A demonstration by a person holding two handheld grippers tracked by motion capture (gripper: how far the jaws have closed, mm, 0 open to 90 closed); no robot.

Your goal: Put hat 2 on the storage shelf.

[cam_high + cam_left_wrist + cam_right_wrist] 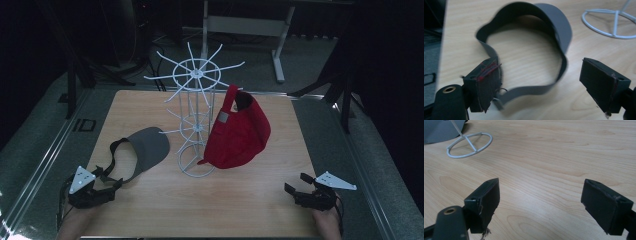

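Observation:
A grey sun visor [142, 150] lies flat on the wooden table [240, 200], left of a white wire rack [196, 115]. A red cap [240, 131] hangs on the rack's right side. My left gripper [111, 181] sits at the table's front left, jaws open, right at the visor's rear strap. In the left gripper view the strap [529, 90] curves between the two pads, and the left pad [486, 80] stands close beside it without pressing. My right gripper [298, 184] rests low at the front right, open, with bare wood between its jaws [541, 205].
The rack's round wire base [470, 145] stands mid-table, with spokes reaching out at its top [195, 72]. Metal rails [360, 165] edge the table on both sides. A white frame [245, 25] stands on the floor behind.

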